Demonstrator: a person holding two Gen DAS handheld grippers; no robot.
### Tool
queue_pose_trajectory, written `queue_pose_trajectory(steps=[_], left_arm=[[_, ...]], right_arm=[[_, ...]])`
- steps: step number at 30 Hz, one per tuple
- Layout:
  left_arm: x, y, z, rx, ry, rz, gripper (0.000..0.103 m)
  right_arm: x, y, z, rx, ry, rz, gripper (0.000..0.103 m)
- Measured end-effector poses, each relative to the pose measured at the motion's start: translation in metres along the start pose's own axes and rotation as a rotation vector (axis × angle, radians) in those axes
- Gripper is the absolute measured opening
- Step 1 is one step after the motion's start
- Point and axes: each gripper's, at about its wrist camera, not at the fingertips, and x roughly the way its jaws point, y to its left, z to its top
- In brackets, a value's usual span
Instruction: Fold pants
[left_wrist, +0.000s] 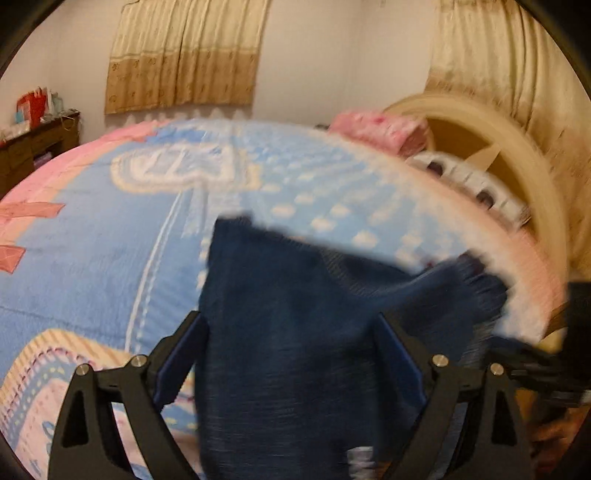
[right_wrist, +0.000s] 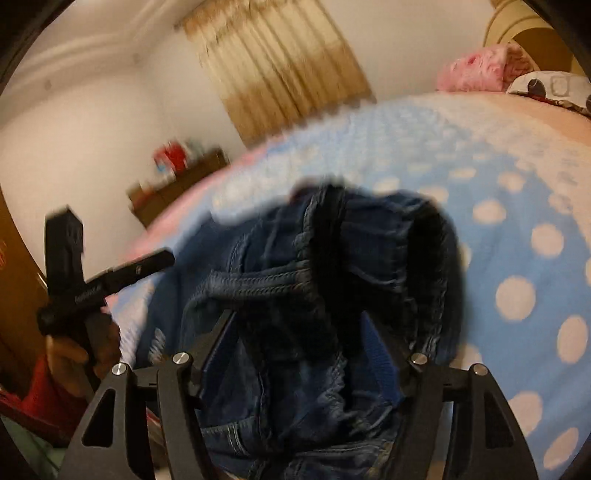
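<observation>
Bedroom scene, both wrist views blurred by motion. A bed carries a fleece blanket (left_wrist: 92, 266), blue with white dots and pink borders. At the head of the bed lie a pink pillow (left_wrist: 384, 131) and a white pillow with dark spots (left_wrist: 476, 181), in front of a rounded cream headboard (left_wrist: 532, 184). Beige curtains (left_wrist: 184, 55) hang on the far wall; a dark wooden cabinet (left_wrist: 33, 151) beside the bed bears red and white items too blurred to tell apart.

The pants (left_wrist: 288, 332), dark blue denim, lie on the blanket near the bed's edge. In the left view the cloth is a smooth dark panel; in the right view the gathered waistband with stitched seams and a dark lining bunches upward.

Left claw (left_wrist: 291, 339): jaws spread wide, denim between them, pads apparently clear of the cloth. Right claw (right_wrist: 299, 332): jaws partly spread about the bunched waistband; blur hides whether the pads press on it. In the right view the left claw's body appears at the left edge, gripped by a hand (right_wrist: 77, 354) in a red sleeve (right_wrist: 40, 398).
</observation>
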Motion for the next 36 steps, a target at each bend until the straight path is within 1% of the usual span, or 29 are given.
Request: queue_pose_trajectory(steps=[1,2,3,4,5,6,8,10,11,12,13,14,15,17,20,22,24,25,27,28,29,30,31,32,33,34,35,36], left_arm=[[0.009,0.001,-0.006,0.013,0.022,0.029,0.099],[0.016,0.005,-0.012,0.006,0.064,0.038,0.101],[0.024,0.009,-0.017,-0.024,0.091,0.028,0.103],[0.021,0.012,-0.020,-0.040,0.068,0.014,0.103],[0.018,0.008,-0.021,-0.021,0.060,0.023,0.103],[0.019,0.004,-0.021,-0.013,0.061,0.029,0.103],[0.018,0.003,-0.023,-0.018,0.053,0.027,0.103],[0.017,0.003,-0.023,-0.026,0.054,0.020,0.103],[0.016,0.003,-0.023,-0.028,0.057,0.018,0.103],[0.021,0.003,-0.021,-0.028,0.060,0.018,0.103],[0.021,0.003,-0.020,-0.027,0.061,0.018,0.103],[0.020,0.003,-0.021,-0.027,0.061,0.015,0.103],[0.024,0.003,-0.017,-0.027,0.062,0.015,0.103],[0.026,-0.001,-0.016,-0.011,0.060,0.019,0.103],[0.025,-0.005,-0.015,0.002,0.065,0.027,0.103],[0.021,-0.003,-0.012,-0.017,0.086,0.021,0.103],[0.009,0.000,-0.005,-0.037,0.053,0.012,0.103],[0.003,0.001,0.001,-0.041,0.027,0.011,0.103],[-0.006,-0.001,0.013,-0.039,-0.016,0.006,0.103],[-0.006,-0.004,0.019,-0.031,-0.027,0.001,0.103],[-0.002,-0.009,0.026,-0.010,-0.031,0.008,0.103],[0.002,-0.012,0.029,0.002,-0.030,0.018,0.103],[0.008,-0.016,0.033,0.017,-0.024,0.029,0.103],[0.020,-0.018,0.037,0.025,-0.012,0.045,0.103],[0.027,-0.017,0.039,0.021,-0.002,0.059,0.103],[0.037,-0.015,0.039,0.014,0.017,0.081,0.103],[0.051,-0.010,0.038,0.001,0.049,0.112,0.103],[0.061,-0.002,0.036,-0.040,0.084,0.105,0.103]], right_arm=[[-0.006,0.006,-0.005,-0.035,0.007,0.000,0.068],[-0.011,0.010,-0.009,-0.060,0.017,0.004,0.068],[-0.017,0.015,-0.014,-0.090,0.030,0.004,0.068],[-0.023,0.019,-0.022,-0.124,0.051,-0.006,0.068],[-0.024,0.019,-0.027,-0.133,0.065,-0.019,0.068],[-0.023,0.019,-0.028,-0.132,0.070,-0.025,0.067],[-0.023,0.014,-0.028,-0.094,0.054,-0.006,0.066],[-0.022,0.003,-0.018,-0.008,0.010,0.057,0.066],[-0.018,-0.002,-0.013,0.031,-0.003,0.085,0.057],[-0.017,-0.005,-0.011,0.060,-0.005,0.100,0.031],[-0.015,-0.006,-0.011,0.054,0.016,0.076,0.015],[-0.012,-0.006,-0.011,0.036,0.045,0.033,0.004],[-0.012,-0.007,-0.013,0.020,0.081,-0.001,0.004],[-0.021,-0.014,-0.027,0.020,0.117,-0.015,0.004],[-0.031,-0.024,-0.034,0.077,0.093,0.001,0.003],[-0.039,-0.022,-0.030,0.087,0.059,-0.018,0.004],[-0.054,-0.008,-0.021,0.021,-0.012,-0.137,0.005],[-0.062,0.002,-0.014,-0.034,-0.065,-0.163,0.005],[-0.067,0.020,0.003,-0.101,-0.148,-0.144,0.005],[-0.065,0.026,0.010,-0.119,-0.160,-0.117,0.005],[-0.055,0.035,0.019,-0.147,-0.152,-0.084,0.005],[-0.046,0.040,0.024,-0.171,-0.140,-0.081,0.005],[-0.029,0.047,0.030,-0.221,-0.110,-0.102,0.005],[-0.012,0.050,0.033,-0.259,-0.071,-0.141,0.005],[0.007,0.047,0.034,-0.286,-0.018,-0.203,0.004],[0.028,0.036,0.036,-0.282,0.035,-0.252,0.002],[0.036,0.024,0.037,-0.255,0.019,-0.229,0.001],[0.033,0.014,0.038,-0.228,-0.029,-0.183,0.000]])
